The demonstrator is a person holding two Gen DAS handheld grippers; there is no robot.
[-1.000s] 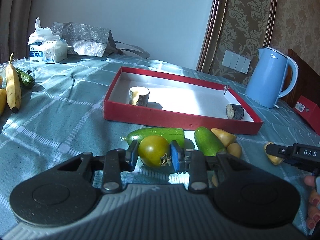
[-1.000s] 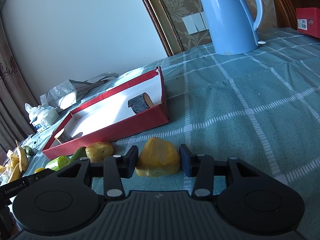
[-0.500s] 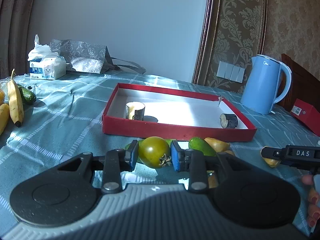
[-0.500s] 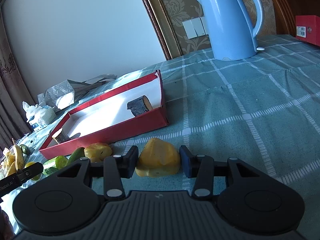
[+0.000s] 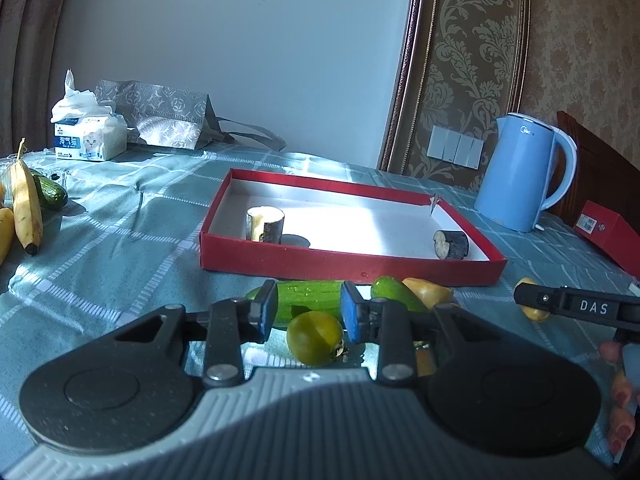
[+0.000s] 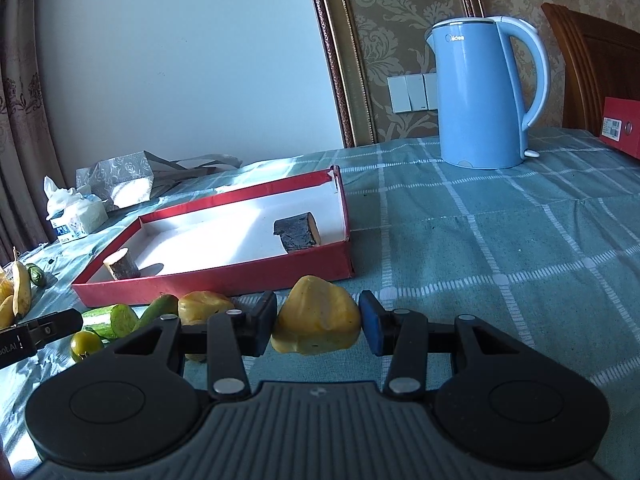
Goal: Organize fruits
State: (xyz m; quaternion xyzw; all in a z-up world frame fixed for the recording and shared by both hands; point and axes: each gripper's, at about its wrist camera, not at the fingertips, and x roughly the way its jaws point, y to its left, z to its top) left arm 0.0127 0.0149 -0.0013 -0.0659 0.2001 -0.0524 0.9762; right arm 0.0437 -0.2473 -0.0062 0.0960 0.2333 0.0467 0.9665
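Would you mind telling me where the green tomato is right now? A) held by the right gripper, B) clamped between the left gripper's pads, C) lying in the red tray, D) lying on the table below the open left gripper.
D: the green tomato lies on the table below the left gripper, whose blue pads stand apart without touching it.

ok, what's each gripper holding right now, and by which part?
Left gripper: nothing, open above the green tomato. Right gripper: yellow fruit piece, pinched across its sides.

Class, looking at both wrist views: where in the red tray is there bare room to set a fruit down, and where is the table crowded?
Free: the red tray floor between the upright log piece and dark log piece. Crowded: along the tray's front wall, with cucumber, green tomato, yellow fruit.
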